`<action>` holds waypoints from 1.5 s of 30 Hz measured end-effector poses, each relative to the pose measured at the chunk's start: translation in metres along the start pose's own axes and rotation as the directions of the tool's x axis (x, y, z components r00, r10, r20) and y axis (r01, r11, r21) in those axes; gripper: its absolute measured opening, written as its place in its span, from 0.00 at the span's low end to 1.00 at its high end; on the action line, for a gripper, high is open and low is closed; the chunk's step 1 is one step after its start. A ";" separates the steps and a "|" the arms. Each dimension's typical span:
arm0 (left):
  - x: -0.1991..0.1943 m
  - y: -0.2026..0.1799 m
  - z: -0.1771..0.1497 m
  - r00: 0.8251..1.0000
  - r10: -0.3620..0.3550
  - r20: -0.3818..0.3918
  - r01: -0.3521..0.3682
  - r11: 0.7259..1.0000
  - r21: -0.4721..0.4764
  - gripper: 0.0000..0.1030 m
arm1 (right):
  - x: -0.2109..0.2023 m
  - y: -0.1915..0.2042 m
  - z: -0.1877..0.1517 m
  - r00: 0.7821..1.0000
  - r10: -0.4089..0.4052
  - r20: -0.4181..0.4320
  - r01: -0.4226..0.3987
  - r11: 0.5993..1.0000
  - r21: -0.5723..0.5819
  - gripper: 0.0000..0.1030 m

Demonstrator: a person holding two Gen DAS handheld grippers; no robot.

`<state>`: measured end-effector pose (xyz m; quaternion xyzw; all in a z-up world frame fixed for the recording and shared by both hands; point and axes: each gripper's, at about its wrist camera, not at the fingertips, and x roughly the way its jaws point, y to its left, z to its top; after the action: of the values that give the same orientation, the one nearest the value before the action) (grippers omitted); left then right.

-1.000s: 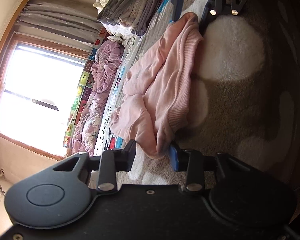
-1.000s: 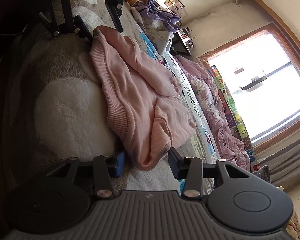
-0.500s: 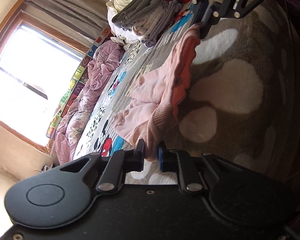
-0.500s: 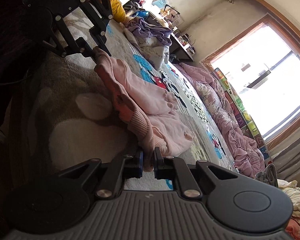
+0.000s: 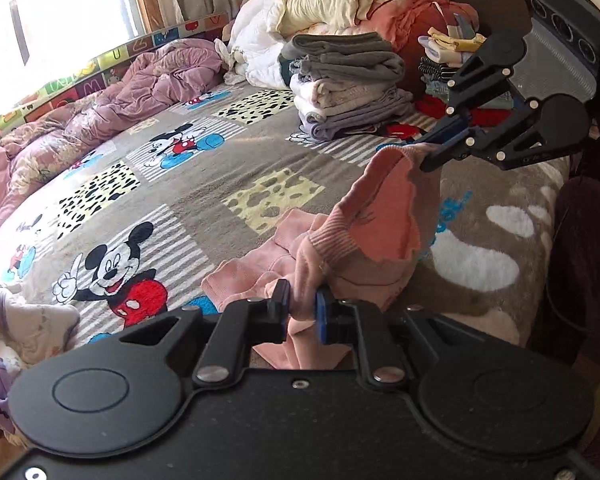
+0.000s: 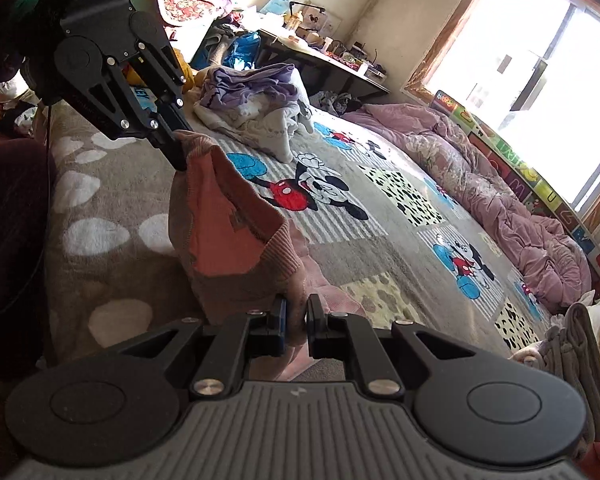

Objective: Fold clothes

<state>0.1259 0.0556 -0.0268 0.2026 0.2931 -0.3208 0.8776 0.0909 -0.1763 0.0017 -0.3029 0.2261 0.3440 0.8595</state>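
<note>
A pink knit sweater (image 5: 384,216) hangs stretched between my two grippers above the bed, its lower part still resting on the blanket. My left gripper (image 5: 302,308) is shut on one ribbed hem corner. My right gripper (image 6: 296,314) is shut on the other hem corner of the sweater (image 6: 236,232). In the left wrist view the right gripper (image 5: 428,156) shows at upper right pinching the fabric. In the right wrist view the left gripper (image 6: 178,152) shows at upper left doing the same.
The bed has a grey Mickey Mouse blanket (image 5: 172,184). A stack of folded grey and white clothes (image 5: 348,84) stands at the back. A purple duvet (image 5: 100,112) lies along the window side. A heap of unfolded lilac clothes (image 6: 256,96) lies nearby.
Both grippers closed on the sweater's hem corners and lifted it off the blanket. Both views swung round to face across the bed.
</note>
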 end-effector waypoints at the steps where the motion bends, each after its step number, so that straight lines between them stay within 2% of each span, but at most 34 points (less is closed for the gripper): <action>1: 0.008 0.010 0.005 1.000 -0.014 -0.012 0.014 1.000 -0.023 0.11 | 0.010 -0.012 0.004 1.000 0.014 -0.008 -0.014 1.000 0.028 0.11; 6: 0.048 0.060 0.024 0.995 -0.081 -0.059 0.073 0.990 -0.123 0.11 | 0.065 -0.066 0.010 0.996 0.076 -0.049 -0.068 0.987 0.146 0.11; 9: 0.073 0.082 0.023 0.990 -0.108 -0.090 0.092 0.983 -0.161 0.11 | 0.100 -0.095 0.006 0.990 0.124 -0.070 -0.105 0.969 0.223 0.11; 17: 0.127 0.130 0.001 0.971 -0.202 -0.130 0.153 0.937 -0.314 0.11 | 0.169 -0.124 -0.013 0.968 0.233 -0.095 -0.189 0.924 0.333 0.11; 19: 0.136 0.138 -0.004 0.965 -0.231 -0.123 0.172 0.915 -0.365 0.12 | 0.182 -0.130 -0.021 0.959 0.265 -0.103 -0.208 0.902 0.379 0.12; 21: 0.141 0.148 -0.009 0.963 -0.255 -0.086 0.192 0.877 -0.441 0.14 | 0.189 -0.138 -0.027 0.960 0.261 -0.100 -0.194 0.879 0.435 0.15; 23: 0.138 0.160 -0.018 0.987 -0.163 -0.008 0.132 0.824 -0.551 0.25 | 0.191 -0.146 -0.035 0.978 0.197 -0.070 -0.134 0.849 0.511 0.25; 25: 0.130 0.159 -0.027 0.997 -0.065 0.032 0.071 0.784 -0.616 0.25 | 0.184 -0.150 -0.043 0.992 0.122 -0.010 -0.094 0.811 0.577 0.36; 27: 0.116 0.136 -0.029 0.997 0.000 0.080 0.045 0.828 -0.560 0.25 | 0.171 -0.147 -0.053 0.996 0.065 0.055 -0.085 0.770 0.632 0.36; 28: 0.109 0.125 -0.029 0.994 0.032 0.106 0.029 0.847 -0.530 0.25 | 0.165 -0.145 -0.057 0.996 0.037 0.086 -0.083 0.774 0.628 0.36; 29: 0.102 0.113 -0.030 0.989 0.062 0.132 0.013 0.866 -0.501 0.25 | 0.158 -0.136 -0.059 0.994 0.011 0.111 -0.077 0.792 0.606 0.35; 32: 0.100 0.085 -0.033 0.976 0.085 0.200 0.004 0.912 -0.410 0.25 | 0.144 -0.101 -0.060 0.981 -0.038 0.189 -0.062 0.866 0.495 0.35; 33: 0.105 0.084 -0.033 0.975 0.094 0.204 -0.003 0.914 -0.407 0.25 | 0.148 -0.090 -0.060 0.981 -0.037 0.192 -0.054 0.893 0.447 0.32; 35: 0.126 0.091 -0.033 0.983 0.096 0.154 -0.020 0.901 -0.433 0.25 | 0.170 -0.080 -0.059 0.993 -0.032 0.117 -0.019 0.914 0.405 0.32; 36: 0.139 0.096 -0.035 0.988 0.097 0.123 -0.032 0.894 -0.446 0.25 | 0.181 -0.081 -0.062 0.995 -0.025 0.094 -0.018 0.903 0.428 0.32; 37: 0.150 0.100 -0.037 0.993 0.076 0.092 -0.025 0.887 -0.462 0.25 | 0.191 -0.088 -0.067 0.996 0.000 0.090 -0.044 0.874 0.484 0.32; 39: 0.166 0.099 -0.045 0.996 0.083 0.036 -0.057 0.890 -0.452 0.25 | 0.207 -0.094 -0.080 0.995 0.047 0.092 -0.091 0.818 0.568 0.32; 42: 0.168 0.103 -0.056 0.995 0.069 0.069 -0.024 0.861 -0.508 0.25 | 0.213 -0.096 -0.096 0.990 0.065 0.127 -0.131 0.760 0.637 0.32; 45: 0.170 0.099 -0.062 0.994 0.075 0.077 -0.026 0.862 -0.506 0.25 | 0.215 -0.099 -0.106 0.984 0.085 0.154 -0.168 0.714 0.680 0.32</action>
<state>0.2749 0.0842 -0.1660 -0.0413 0.3196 -0.2191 0.9209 0.2859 -0.2081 -0.1664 0.0745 0.3095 0.3097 0.8960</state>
